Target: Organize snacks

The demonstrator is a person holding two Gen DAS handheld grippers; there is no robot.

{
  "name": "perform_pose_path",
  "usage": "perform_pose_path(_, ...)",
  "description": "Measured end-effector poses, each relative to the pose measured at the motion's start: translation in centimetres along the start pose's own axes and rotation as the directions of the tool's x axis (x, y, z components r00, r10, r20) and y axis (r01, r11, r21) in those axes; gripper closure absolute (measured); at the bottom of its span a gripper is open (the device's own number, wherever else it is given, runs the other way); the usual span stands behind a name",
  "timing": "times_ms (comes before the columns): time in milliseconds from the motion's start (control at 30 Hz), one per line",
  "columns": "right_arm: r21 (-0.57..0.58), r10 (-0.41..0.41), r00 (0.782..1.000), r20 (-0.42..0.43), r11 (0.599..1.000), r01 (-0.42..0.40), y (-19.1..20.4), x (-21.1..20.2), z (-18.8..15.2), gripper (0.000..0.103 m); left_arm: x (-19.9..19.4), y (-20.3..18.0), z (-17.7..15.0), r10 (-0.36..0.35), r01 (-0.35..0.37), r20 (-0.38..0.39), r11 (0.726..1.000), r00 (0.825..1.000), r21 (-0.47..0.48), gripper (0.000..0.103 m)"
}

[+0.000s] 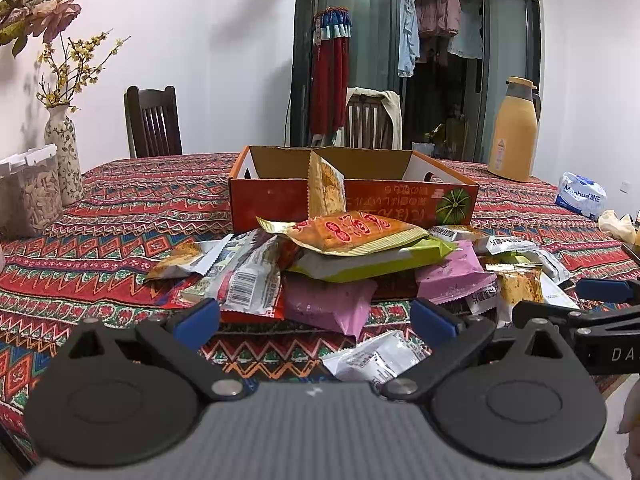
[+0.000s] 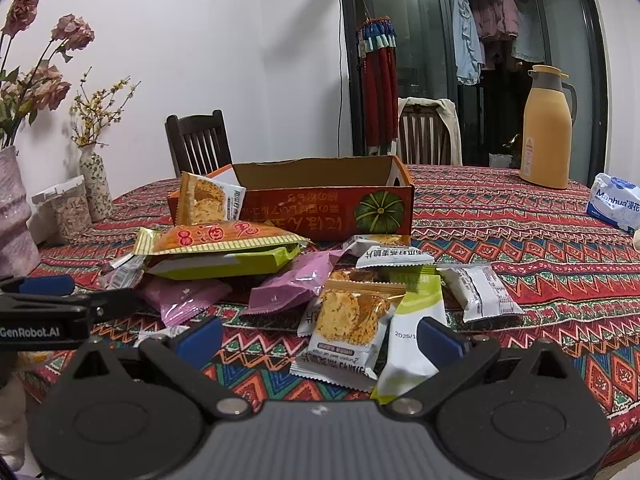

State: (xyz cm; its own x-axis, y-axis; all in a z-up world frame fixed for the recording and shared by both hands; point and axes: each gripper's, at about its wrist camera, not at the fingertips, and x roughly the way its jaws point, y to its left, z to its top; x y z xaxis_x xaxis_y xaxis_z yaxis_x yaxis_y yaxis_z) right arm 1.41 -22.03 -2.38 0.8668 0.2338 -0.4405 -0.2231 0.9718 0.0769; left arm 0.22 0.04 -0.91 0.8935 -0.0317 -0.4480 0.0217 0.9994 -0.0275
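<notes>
left wrist view: left gripper (image 1: 316, 316) fingers apart, empty
right wrist view: right gripper (image 2: 320, 332) fingers apart, empty
snack pile (image 1: 352, 264): on table (image 1: 120, 216), 12 o'clock of both grippers
orange box (image 1: 360, 196): behind pile, one packet (image 1: 326, 188) standing inside

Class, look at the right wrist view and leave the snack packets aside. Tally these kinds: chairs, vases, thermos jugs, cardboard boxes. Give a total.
Wooden chairs: 2
Vases: 2
Thermos jug: 1
Cardboard box: 1
Total: 6
</notes>
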Motion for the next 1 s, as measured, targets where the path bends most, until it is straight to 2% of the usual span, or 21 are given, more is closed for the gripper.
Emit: perform_pose_path(1000, 0.004, -0.002, 1.0, -0.009, 1.0, 0.002, -0.05, 0.29, -0.12, 0.0, 0.64, -0.13, -0.04, -0.016, 0.016, -0.024, 1.0, 1.0, 0.005, 0.0)
